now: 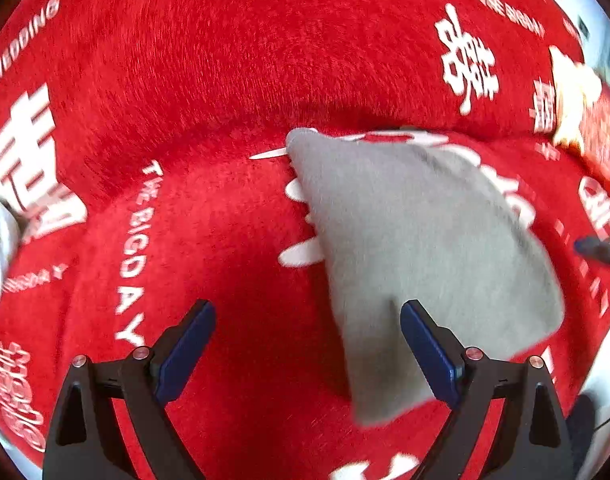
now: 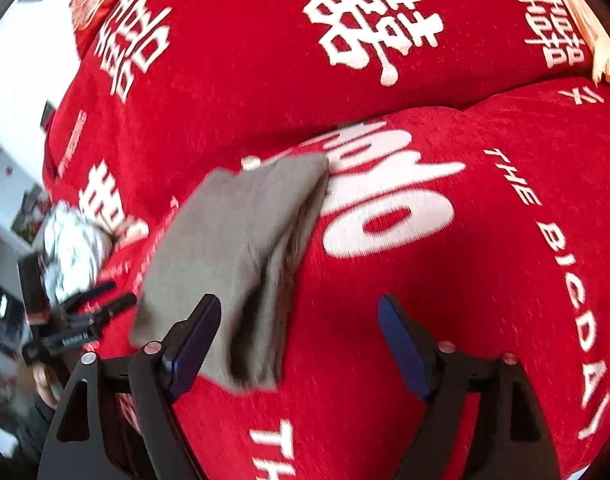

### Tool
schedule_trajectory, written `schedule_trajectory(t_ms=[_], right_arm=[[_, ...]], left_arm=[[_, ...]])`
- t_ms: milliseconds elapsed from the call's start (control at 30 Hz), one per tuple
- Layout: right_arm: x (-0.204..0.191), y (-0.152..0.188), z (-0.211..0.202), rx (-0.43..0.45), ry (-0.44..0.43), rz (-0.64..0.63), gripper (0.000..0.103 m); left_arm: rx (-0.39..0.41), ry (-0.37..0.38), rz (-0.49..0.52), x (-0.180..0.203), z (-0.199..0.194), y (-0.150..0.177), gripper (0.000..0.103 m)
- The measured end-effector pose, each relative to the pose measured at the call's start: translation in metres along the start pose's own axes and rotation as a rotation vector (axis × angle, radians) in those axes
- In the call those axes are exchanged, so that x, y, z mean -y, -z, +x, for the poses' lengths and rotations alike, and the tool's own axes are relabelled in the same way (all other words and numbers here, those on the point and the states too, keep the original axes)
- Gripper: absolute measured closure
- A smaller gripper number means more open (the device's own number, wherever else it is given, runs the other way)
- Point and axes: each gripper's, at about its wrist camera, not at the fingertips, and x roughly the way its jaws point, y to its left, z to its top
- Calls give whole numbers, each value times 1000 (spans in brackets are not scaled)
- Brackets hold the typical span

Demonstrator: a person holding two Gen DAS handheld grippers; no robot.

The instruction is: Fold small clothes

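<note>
Covering the whole scene is a red plush blanket (image 1: 233, 92) printed with white characters and English words, draped over what looks like a sofa or bed, with a raised bank at the far side and a flatter seat nearer the cameras; it serves as the soft work surface. Lying flat on that nearer part is the grey garment (image 1: 417, 248), apparently already doubled over, since the right wrist view shows stacked layers along its right edge (image 2: 241, 248). Its long axis runs from near to far, with one narrow end toward the grippers and the other close to the fold where the blanket rises. To the far left in the right wrist view sits a crumpled pale bundle (image 2: 71, 248), probably clothing waiting its turn.

Hovering at the garment's near end, the left gripper (image 1: 307, 344) stands wide open and holds nothing, its right finger over the cloth. Likewise the right gripper (image 2: 299, 340) is spread wide and empty, the garment just at its left finger; I judge it released.
</note>
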Motion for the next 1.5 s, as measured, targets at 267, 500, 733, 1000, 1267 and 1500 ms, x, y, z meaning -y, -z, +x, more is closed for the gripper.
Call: schedule_trajectory(t_ms=[267, 500, 733, 1000, 1267, 1500], right_arm=[[-16, -35, 99, -140, -78, 107, 14], [-14, -49, 134, -114, -100, 111, 27], [-31, -54, 143, -139, -73, 38, 58], [-61, -55, 131, -115, 32, -55, 61], [-86, -48, 121, -116, 59, -98, 62], [-103, -36, 116, -121, 64, -115, 63]], left_arm=[[-187, 212, -189, -11, 66, -42, 9], [-278, 339, -293, -18, 112, -48, 9], [-220, 317, -209, 7, 104, -58, 43], [-178, 286, -197, 11, 90, -55, 51], [-182, 270, -212, 1, 76, -45, 51], [-180, 253, -210, -6, 63, -32, 51]])
